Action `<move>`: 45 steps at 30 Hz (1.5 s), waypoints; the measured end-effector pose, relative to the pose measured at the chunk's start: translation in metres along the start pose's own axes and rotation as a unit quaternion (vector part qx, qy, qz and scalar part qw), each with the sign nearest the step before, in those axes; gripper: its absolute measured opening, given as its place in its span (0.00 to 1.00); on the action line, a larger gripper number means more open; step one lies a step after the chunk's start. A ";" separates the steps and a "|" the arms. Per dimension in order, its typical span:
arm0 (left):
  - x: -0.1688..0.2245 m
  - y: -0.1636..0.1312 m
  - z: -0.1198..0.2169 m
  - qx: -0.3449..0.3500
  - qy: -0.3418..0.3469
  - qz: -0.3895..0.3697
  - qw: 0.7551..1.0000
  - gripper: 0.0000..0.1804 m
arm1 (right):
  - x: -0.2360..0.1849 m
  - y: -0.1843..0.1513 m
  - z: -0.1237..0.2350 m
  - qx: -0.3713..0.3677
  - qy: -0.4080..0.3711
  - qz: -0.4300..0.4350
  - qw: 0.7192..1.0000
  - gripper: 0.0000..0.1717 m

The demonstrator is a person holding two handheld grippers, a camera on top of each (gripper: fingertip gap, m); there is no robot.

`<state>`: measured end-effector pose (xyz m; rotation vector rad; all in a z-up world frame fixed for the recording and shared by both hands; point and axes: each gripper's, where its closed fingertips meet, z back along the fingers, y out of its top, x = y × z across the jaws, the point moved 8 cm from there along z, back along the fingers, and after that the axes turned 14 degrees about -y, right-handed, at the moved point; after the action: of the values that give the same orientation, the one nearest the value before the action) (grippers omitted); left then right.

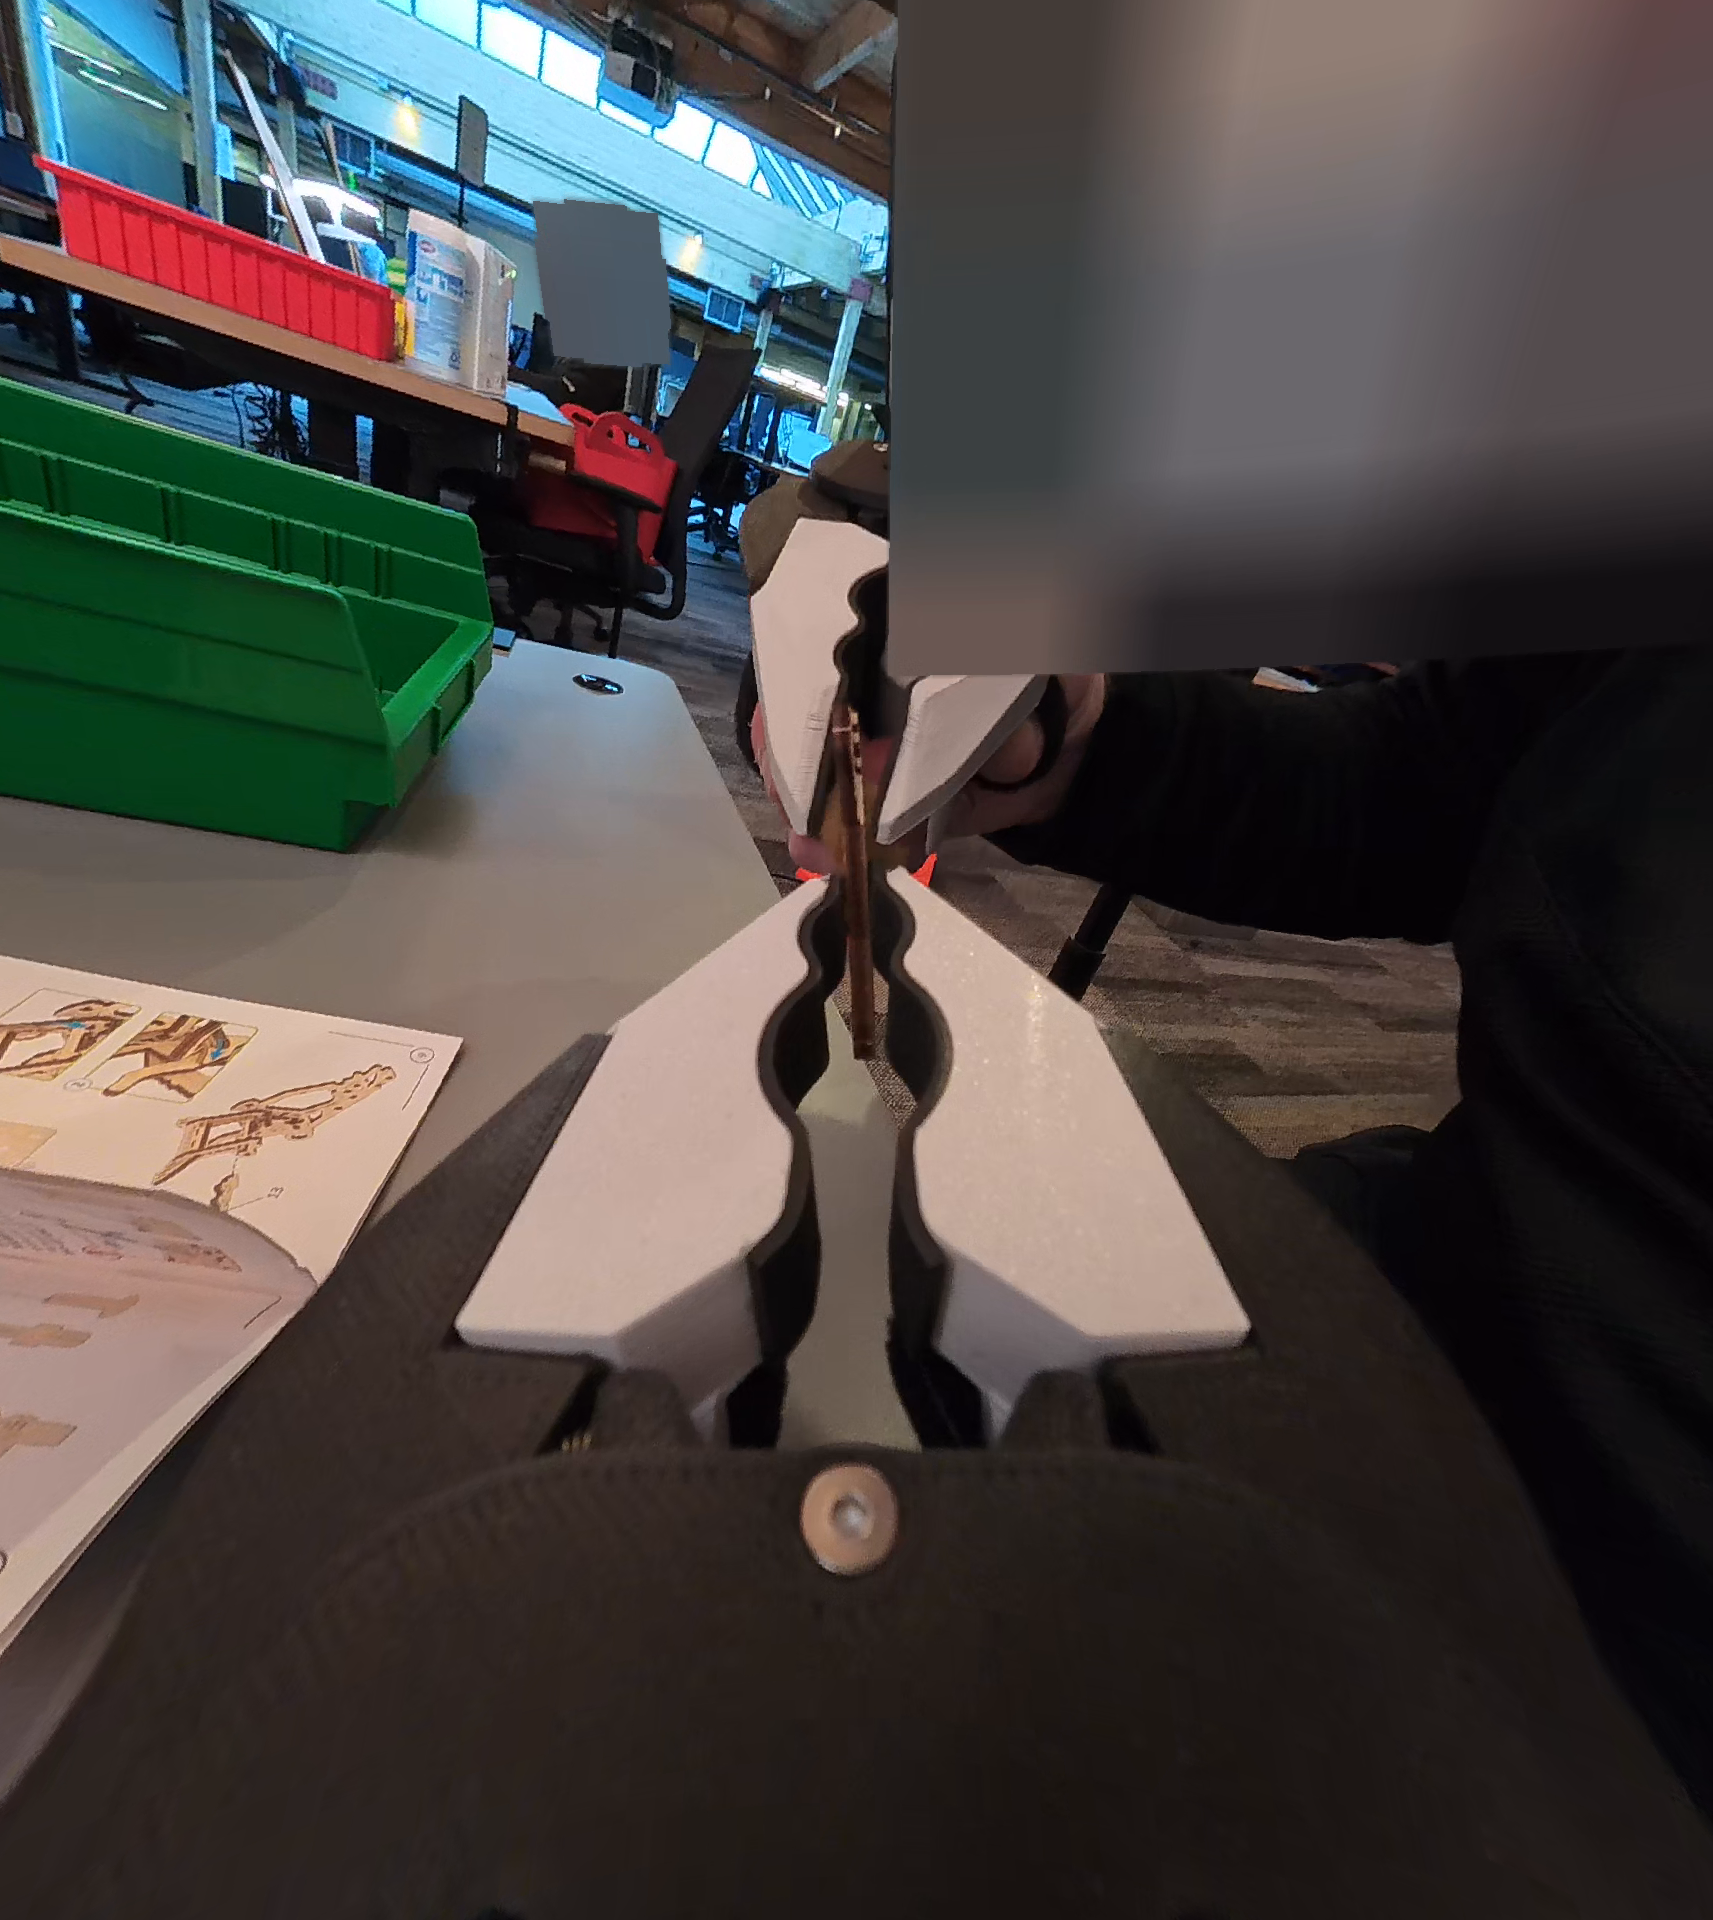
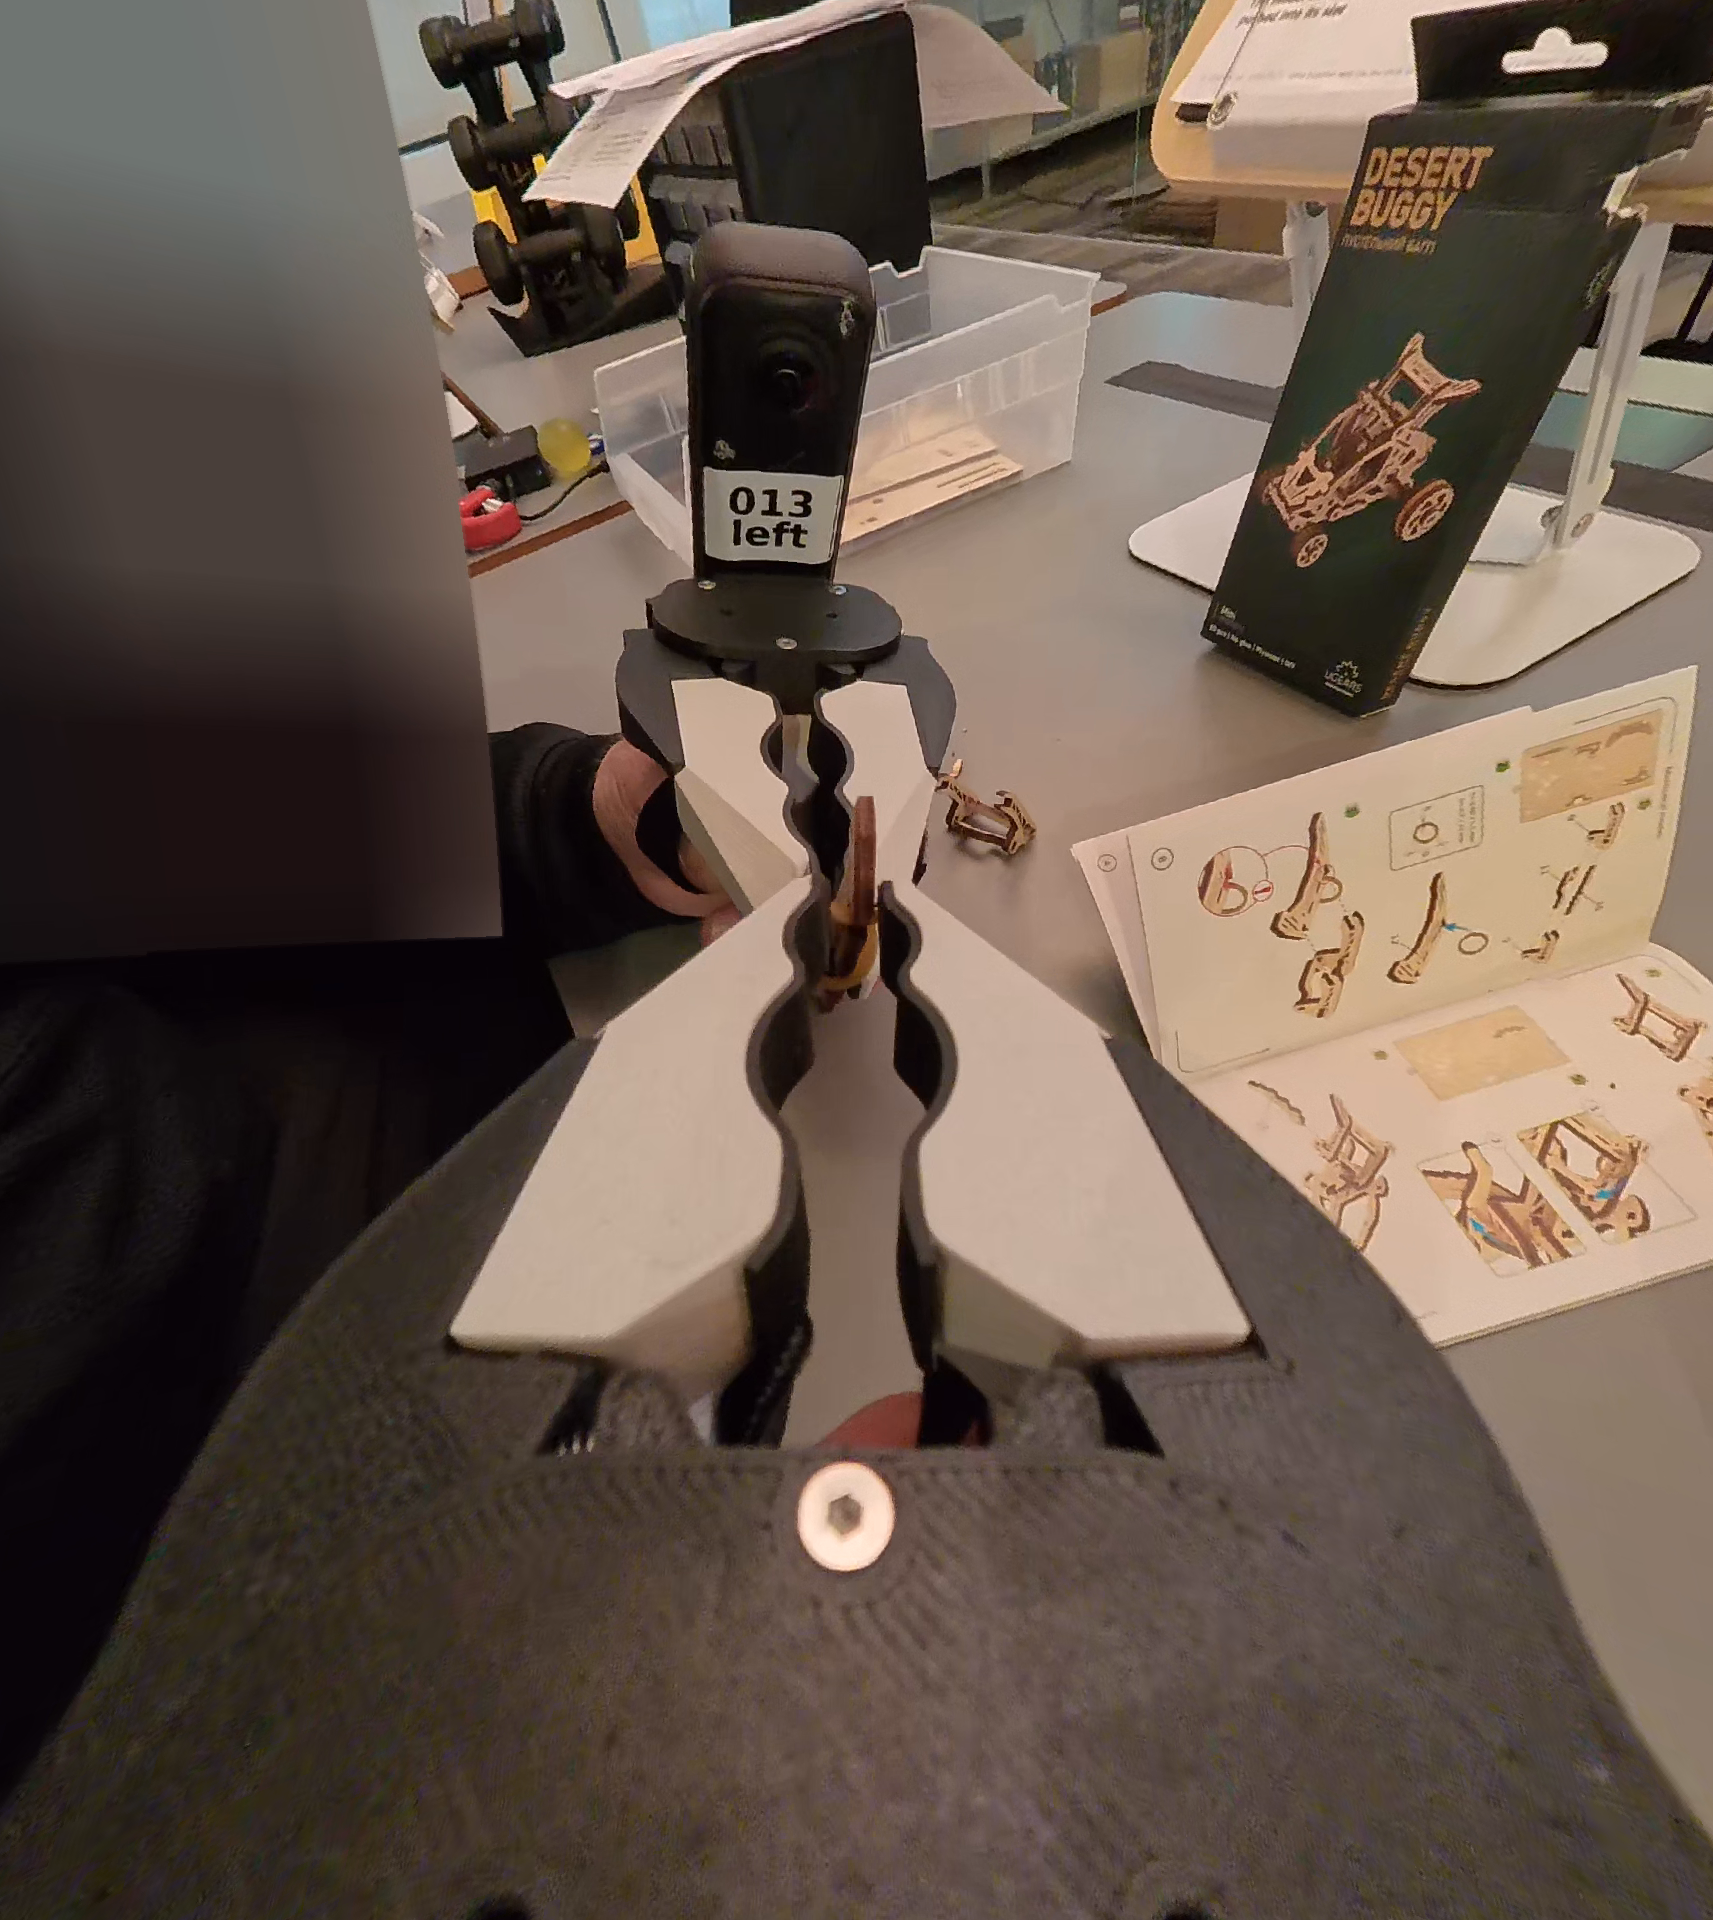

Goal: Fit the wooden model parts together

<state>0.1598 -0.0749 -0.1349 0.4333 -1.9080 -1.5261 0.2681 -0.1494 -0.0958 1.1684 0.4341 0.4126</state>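
Note:
In the left wrist view my left gripper point(image 1: 857, 896) is shut on a thin flat wooden part point(image 1: 857, 966), seen edge-on and running up into my right gripper point(image 1: 847, 821), which faces it tip to tip. In the right wrist view my right gripper point(image 2: 847, 896) is shut on a small wooden part with a pale ring point(image 2: 844, 951) on it. A rounded brown wooden piece point(image 2: 867, 836) sticks out of the left gripper point(image 2: 831, 831) and meets that part. Both are held above the grey table point(image 2: 1091, 644).
A small wooden sub-assembly point(image 2: 987, 816) lies on the table beside the left gripper. An open instruction booklet point(image 2: 1454, 987) point(image 1: 104, 1195) lies nearby. A dark kit box point(image 2: 1434, 416) and a clear bin point(image 2: 935, 384) stand farther back. A green bin point(image 1: 156, 623) sits on the table. The grippers are tip to tip, or close to it.

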 end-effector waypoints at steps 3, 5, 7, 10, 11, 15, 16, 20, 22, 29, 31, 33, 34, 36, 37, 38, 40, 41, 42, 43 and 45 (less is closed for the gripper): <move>0.000 0.000 0.000 -0.001 0.000 0.000 1.000 0.01 | -0.001 -0.001 -0.001 0.003 0.000 -0.003 1.000 0.03; 0.001 0.000 -0.001 0.000 -0.002 -0.005 1.000 0.01 | -0.002 -0.002 -0.001 0.010 0.005 -0.011 1.000 0.03; 0.001 0.000 -0.002 0.001 0.000 -0.004 1.000 0.01 | -0.003 -0.003 -0.002 0.015 0.002 -0.013 1.000 0.03; 0.002 0.001 -0.001 0.006 0.001 -0.008 1.000 0.01 | -0.004 -0.004 -0.003 0.028 -0.001 -0.016 0.999 0.03; 0.002 0.000 -0.001 0.004 0.003 -0.007 1.000 0.01 | -0.004 -0.005 -0.003 0.029 -0.003 -0.015 0.999 0.03; 0.002 0.000 0.000 0.005 0.002 -0.008 1.000 0.01 | -0.006 -0.006 -0.003 0.038 -0.009 -0.022 0.999 0.03; 0.002 0.001 0.000 0.008 0.000 -0.008 1.000 0.01 | -0.006 -0.006 -0.003 0.042 -0.010 -0.025 0.999 0.03; 0.003 0.002 0.000 0.013 -0.004 -0.010 1.000 0.01 | -0.008 -0.007 -0.003 0.058 -0.016 -0.032 0.998 0.04; 0.003 0.001 0.000 0.012 -0.007 -0.008 1.000 0.01 | -0.009 -0.009 -0.003 0.065 -0.016 -0.038 0.997 0.04; 0.003 0.001 -0.001 0.010 -0.009 -0.011 1.000 0.01 | -0.009 -0.010 -0.002 0.065 -0.012 -0.046 0.997 0.04; 0.003 0.001 -0.001 0.013 -0.011 -0.010 1.000 0.01 | -0.009 -0.012 -0.003 0.076 -0.008 -0.052 0.996 0.04; 0.004 0.002 0.000 0.020 -0.016 -0.009 1.000 0.01 | -0.010 -0.012 -0.003 0.088 -0.003 -0.059 0.994 0.04; 0.004 0.003 0.000 0.022 -0.015 -0.012 1.000 0.01 | -0.010 -0.012 -0.004 0.092 -0.001 -0.061 0.994 0.04; 0.004 0.002 0.000 0.021 -0.013 -0.011 1.000 0.01 | -0.009 -0.013 -0.005 0.094 0.006 -0.070 0.993 0.04; 0.004 0.002 0.000 0.018 -0.010 -0.012 1.000 0.01 | -0.009 -0.014 -0.005 0.094 0.006 -0.069 0.993 0.04; 0.004 0.002 0.000 0.019 -0.010 -0.013 1.000 0.01 | -0.009 -0.015 -0.005 0.099 0.008 -0.073 0.992 0.04; 0.005 0.002 0.000 0.023 -0.011 -0.013 1.000 0.00 | -0.009 -0.016 -0.005 0.109 0.012 -0.085 0.990 0.04; 0.005 0.003 0.000 0.025 -0.012 -0.012 1.000 0.01 | -0.009 -0.017 -0.006 0.115 0.013 -0.091 0.989 0.04; 0.005 0.003 0.001 0.029 -0.013 -0.011 0.999 0.01 | -0.009 -0.017 -0.007 0.123 0.016 -0.100 0.987 0.04; 0.005 0.004 0.001 0.034 -0.015 -0.010 0.999 0.01 | -0.010 -0.017 -0.007 0.131 0.017 -0.106 0.986 0.05; 0.005 0.005 0.003 0.042 -0.018 -0.007 0.999 0.00 | -0.011 -0.018 -0.009 0.147 0.015 -0.115 0.982 0.04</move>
<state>0.1546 -0.0744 -0.1293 0.4611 -2.0066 -1.4761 0.2553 -0.1540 -0.1140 1.3806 0.6661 0.1685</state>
